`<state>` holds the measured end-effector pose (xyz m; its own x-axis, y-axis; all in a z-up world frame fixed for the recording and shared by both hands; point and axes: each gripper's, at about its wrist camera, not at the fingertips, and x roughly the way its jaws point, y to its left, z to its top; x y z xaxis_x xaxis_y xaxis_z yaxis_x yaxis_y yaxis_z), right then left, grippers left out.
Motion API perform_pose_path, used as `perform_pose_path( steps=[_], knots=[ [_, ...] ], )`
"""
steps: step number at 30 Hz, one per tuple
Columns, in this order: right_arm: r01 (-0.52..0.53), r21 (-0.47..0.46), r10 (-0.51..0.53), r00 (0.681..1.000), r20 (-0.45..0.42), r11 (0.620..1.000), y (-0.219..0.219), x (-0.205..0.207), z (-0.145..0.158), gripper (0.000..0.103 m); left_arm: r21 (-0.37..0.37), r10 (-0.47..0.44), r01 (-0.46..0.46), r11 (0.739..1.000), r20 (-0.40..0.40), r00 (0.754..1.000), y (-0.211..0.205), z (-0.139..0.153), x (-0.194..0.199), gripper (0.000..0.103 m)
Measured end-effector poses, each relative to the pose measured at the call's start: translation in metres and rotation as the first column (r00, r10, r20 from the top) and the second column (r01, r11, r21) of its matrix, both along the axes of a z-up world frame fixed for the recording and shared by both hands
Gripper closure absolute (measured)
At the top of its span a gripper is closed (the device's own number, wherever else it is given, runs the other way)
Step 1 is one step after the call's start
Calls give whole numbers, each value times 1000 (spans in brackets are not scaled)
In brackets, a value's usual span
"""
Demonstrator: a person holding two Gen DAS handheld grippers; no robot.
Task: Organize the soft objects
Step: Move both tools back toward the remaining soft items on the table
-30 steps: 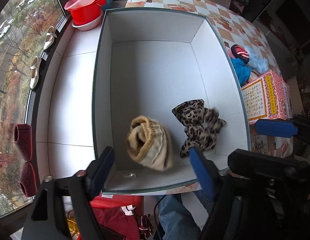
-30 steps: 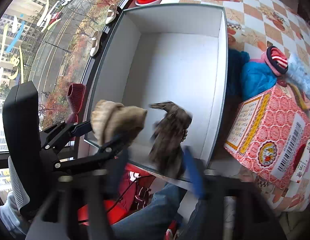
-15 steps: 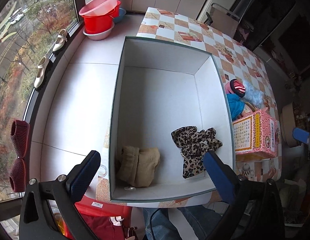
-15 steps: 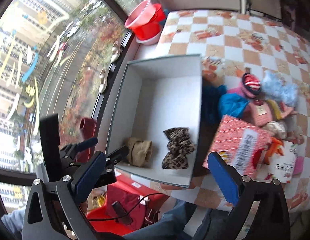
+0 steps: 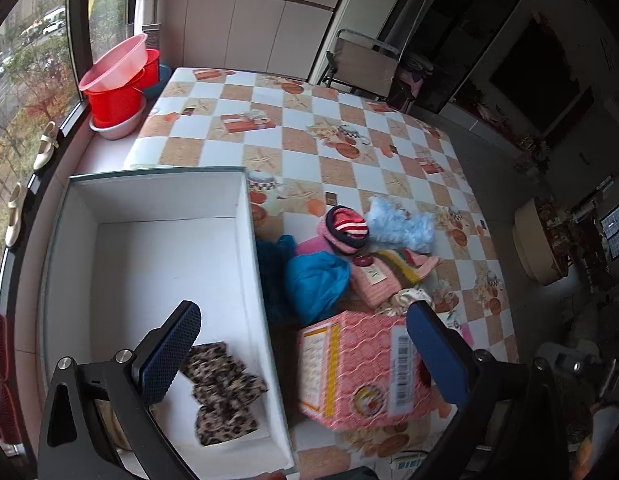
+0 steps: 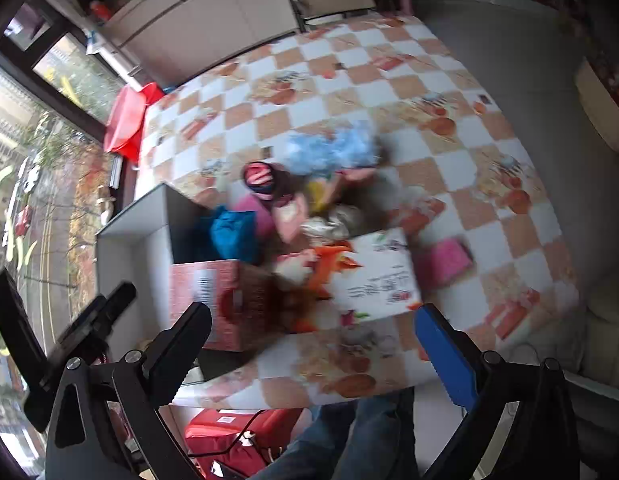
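Only the left view shows the leopard cloth [image 5: 223,392] in the white box [image 5: 253,248], under the empty, wide-open left gripper [image 5: 305,354]. The right gripper [image 6: 313,354], also spread and empty, hangs over a blurred pink box [image 6: 217,300], which hides the white box's floor.

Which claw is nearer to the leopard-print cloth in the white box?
Left. The left claw hovers open right above the leopard-print cloth; the right claw hangs open over the table, beyond the pink carton.

Checkered table [image 5: 349,136] bearing white box [image 5: 253,264], pink carton [image 5: 361,368], soft heap [image 5: 349,256], perhaps a white carton [image 6: 373,280].
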<state>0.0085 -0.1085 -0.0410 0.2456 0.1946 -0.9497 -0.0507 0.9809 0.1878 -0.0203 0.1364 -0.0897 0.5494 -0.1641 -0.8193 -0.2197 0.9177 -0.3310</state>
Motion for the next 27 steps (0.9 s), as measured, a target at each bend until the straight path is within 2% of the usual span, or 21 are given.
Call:
perform_pose_path(
  steps=[6, 15, 18, 23, 27],
  knots=[
    [51, -26, -52, 998, -35, 998, -49, 12, -10, 0, -20, 12, -14, 1000, -69, 998, -20, -34, 33, 0],
    [46, -29, -49, 993, -108, 998, -87, 45, -37, 0, -16, 71, -74, 997, -135, 988, -27, -48, 28, 0],
    [15, -16, -17, 991, -131, 1000, -86, 55, -44, 0, 13, 103, -102, 995, -146, 984, -27, -46, 26, 0],
    [-16, 20, 18, 991, -133, 1000, -86, 70, -46, 0, 149, 149, -124, 981, -166, 975, -21, -27, 32, 0],
    [-28, 46, 34, 990, -136, 999, -90, 83, -49, 0, 165, 121, -89, 982, -196, 973, -25, -8, 55, 0]
  ],
)
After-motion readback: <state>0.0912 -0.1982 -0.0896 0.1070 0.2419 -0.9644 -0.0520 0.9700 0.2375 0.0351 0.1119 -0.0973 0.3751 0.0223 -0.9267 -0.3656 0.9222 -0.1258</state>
